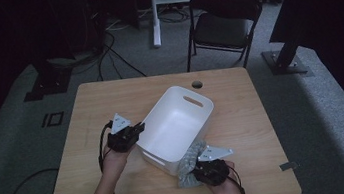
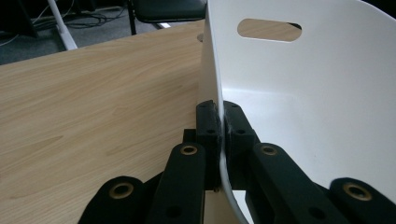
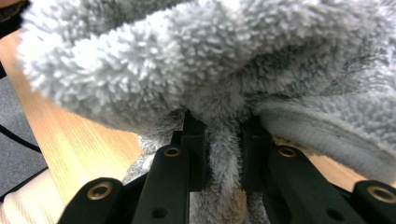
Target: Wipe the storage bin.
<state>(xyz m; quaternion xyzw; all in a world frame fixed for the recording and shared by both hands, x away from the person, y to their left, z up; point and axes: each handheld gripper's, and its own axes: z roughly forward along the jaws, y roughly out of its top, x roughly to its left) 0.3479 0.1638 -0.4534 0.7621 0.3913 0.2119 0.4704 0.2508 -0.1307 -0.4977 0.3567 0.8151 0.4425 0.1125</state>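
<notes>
A white plastic bin [image 1: 177, 107] with a slot handle sits tilted in the middle of the wooden table [image 1: 109, 95]. My left gripper [image 1: 136, 131] is shut on the bin's left wall; in the left gripper view the thin white wall [image 2: 212, 70] runs pinched between the two black jaws of the left gripper [image 2: 220, 121]. My right gripper [image 1: 199, 170] at the bin's near corner is shut on a fluffy grey cloth [image 1: 190, 162]. In the right gripper view a fold of the grey cloth [image 3: 224, 154] is squeezed between the jaws, the rest bunched above them.
A black folding chair [image 1: 223, 22] stands beyond the table's far edge, next to a white desk leg [image 1: 153, 13]. A round cable hole [image 1: 197, 84] sits near the table's far edge. Cables trail on the grey floor at left.
</notes>
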